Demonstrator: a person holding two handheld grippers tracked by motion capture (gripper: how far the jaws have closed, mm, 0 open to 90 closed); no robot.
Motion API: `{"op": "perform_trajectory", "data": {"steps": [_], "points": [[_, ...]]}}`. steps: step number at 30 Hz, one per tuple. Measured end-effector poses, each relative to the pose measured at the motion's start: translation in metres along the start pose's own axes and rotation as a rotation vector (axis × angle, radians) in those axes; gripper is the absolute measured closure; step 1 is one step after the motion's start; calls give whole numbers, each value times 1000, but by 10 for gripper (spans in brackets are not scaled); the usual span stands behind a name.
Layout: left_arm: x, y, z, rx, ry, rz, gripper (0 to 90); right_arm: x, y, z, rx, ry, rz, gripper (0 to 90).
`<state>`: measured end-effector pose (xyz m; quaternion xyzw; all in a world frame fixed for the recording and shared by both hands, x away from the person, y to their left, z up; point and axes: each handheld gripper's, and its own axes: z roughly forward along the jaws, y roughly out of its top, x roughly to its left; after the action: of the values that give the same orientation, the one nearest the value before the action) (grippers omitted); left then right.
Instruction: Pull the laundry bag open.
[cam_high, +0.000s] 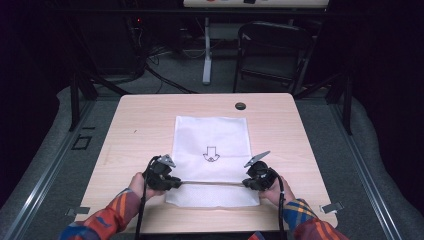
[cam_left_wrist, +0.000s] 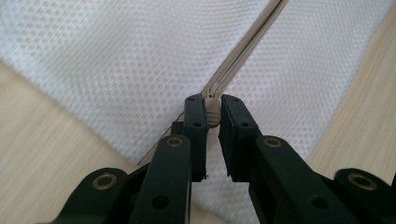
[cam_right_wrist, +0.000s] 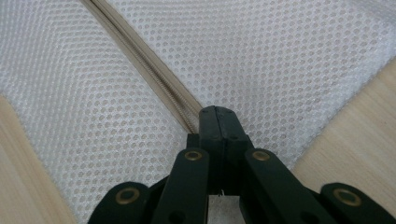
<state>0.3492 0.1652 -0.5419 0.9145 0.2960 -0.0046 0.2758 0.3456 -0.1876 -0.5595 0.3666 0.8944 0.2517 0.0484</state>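
Two grips matter: your left gripper pinches the zipper pull, your right gripper is clamped on the mesh bag at lower centre of the desk. Jerk, and the pull could slip.

A lab or recording studio rather than a home. A lone light wood table stands on grey carpet, ringed by black curtains that shut out the rest of the room. Black metal frame struts rise at both sides, and floor rails run alongside. Behind the table, loose cables trail over the floor past a white desk leg and a black folding chair, with a small red equipment light glowing in the dark
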Motion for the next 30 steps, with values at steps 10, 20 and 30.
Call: {"op": "perform_trajectory", "data": {"steps": [10,20,30], "points": [[17,-34,-26,9,63,-102,811,-1,0,0,3,-3,-4,900],[17,-34,-28,16,72,-99,782,5,1,0,7,-33,-68,900],[28,-35,-47,-80,130,-195,191,-4,2,-37,-97,-81,-3,133]]}}
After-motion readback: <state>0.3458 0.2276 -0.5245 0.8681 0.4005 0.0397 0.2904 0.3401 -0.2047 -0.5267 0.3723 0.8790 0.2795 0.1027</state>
